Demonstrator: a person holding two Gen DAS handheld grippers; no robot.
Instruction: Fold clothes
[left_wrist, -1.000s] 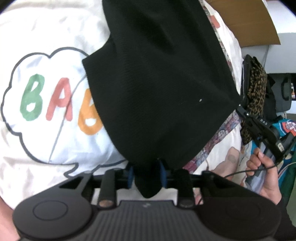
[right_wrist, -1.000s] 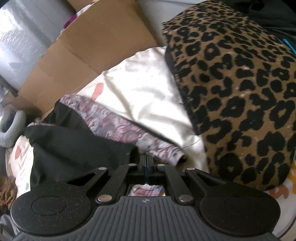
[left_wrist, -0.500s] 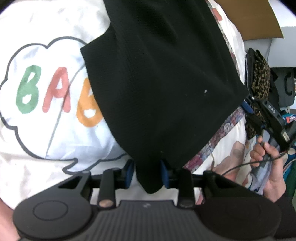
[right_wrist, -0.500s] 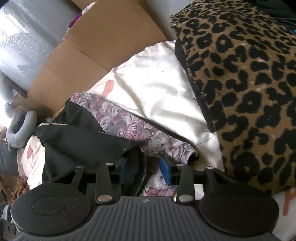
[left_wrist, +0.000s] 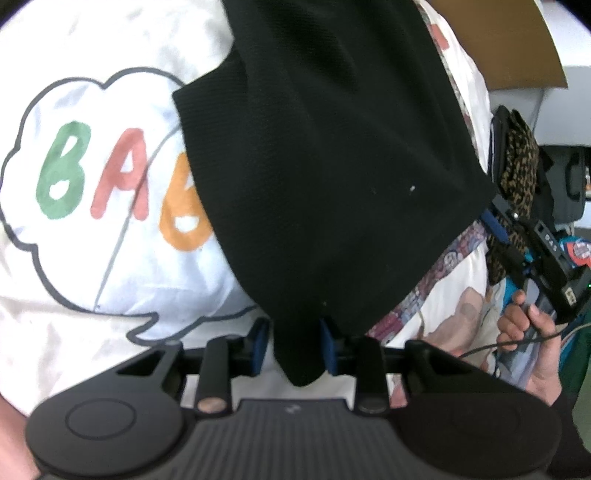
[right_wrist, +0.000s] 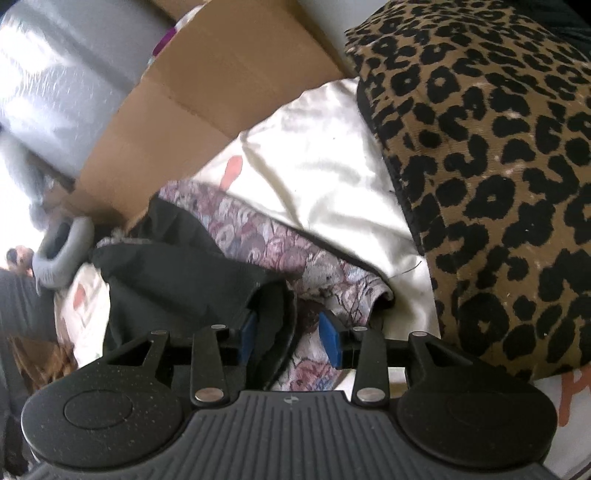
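Two grippers on one black knit garment (left_wrist: 332, 166). My left gripper (left_wrist: 294, 345) is clamped on a bunched corner of it, blue pads (left_wrist: 260, 341) pressing the fabric from both sides, and points steeply down at the bed. From that corner the garment's long axis runs up and away from me, over the white sheet with a speech-bubble print and coloured letters (left_wrist: 92, 177).

My right gripper (right_wrist: 286, 338) is released: jaws apart, the black hem edge (right_wrist: 280, 325) lying loose between them, with a gap at the right pad (right_wrist: 328, 338). It tilts down at a shallower angle. So the right-side corner sits directly in my right jaws, nearer that hand than the left.

Judgement: closing right on that hem comes next, then both corners carry along the long axis.

Just beyond lies a floral purple-grey patterned cloth (right_wrist: 295, 254) under the black one, then the leopard-print cushion (right_wrist: 498, 147) on the right and a brown cardboard flap (right_wrist: 207, 92) farthest.
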